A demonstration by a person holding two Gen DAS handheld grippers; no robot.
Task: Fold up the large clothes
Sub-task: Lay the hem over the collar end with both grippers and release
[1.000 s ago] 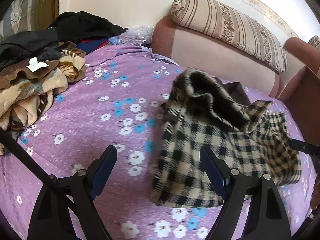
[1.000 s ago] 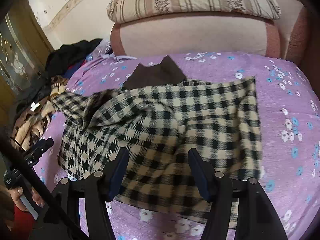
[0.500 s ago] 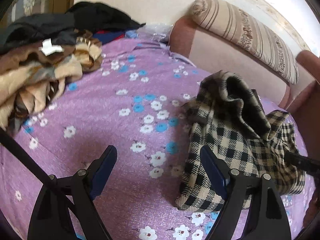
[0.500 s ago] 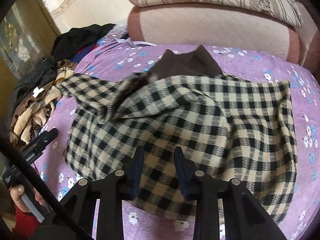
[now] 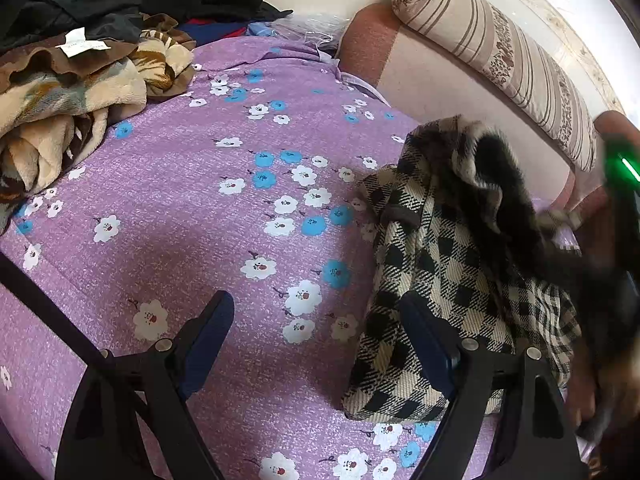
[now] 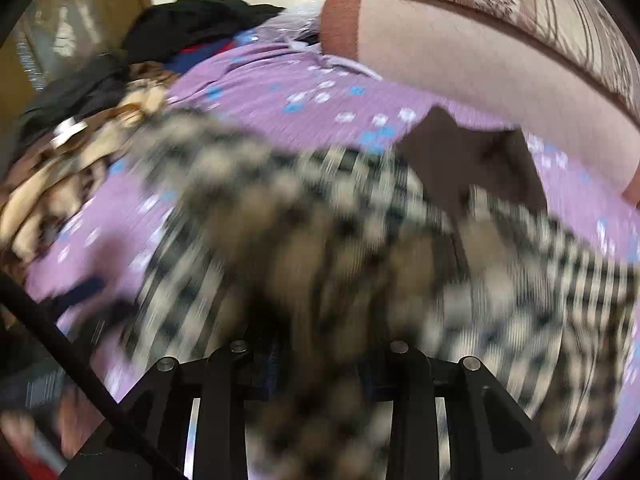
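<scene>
Coat (image 5: 444,264) is lying on the purple flowered sheet (image 5: 208,208), on the side near the sofa back (image 5: 440,92). It is the checked black and cream one, and I am judging it to be the big thing I am folding. From my left camera I am seeing it bunched into a tall narrow heap, with a dark furry part (image 5: 500,184) sticking up on top. So I am thinking the fold is only partly done. The sides are looking pulled in, but the heap is lumpy and not flat.

My left claw (image 5: 320,340) is hanging over the sheet with its two fingers wide apart and nothing between them. One finger is in front of the coat's near edge, and I cannot tell if it is touching.

My right claw (image 6: 316,364) is very close to the coat, and that picture is all smeared. The cloth is covering the finger tips. The black finger arms are looking close together, so I am guessing it is pinching the coat, but I cannot tell for sure.

A pile of other clothes (image 5: 68,92) is sitting at the far corner of the sheet. They are looking rumpled and not folded, so I am judging that a lot of work is left: flattening this coat, finishing its fold, and then the pile.
</scene>
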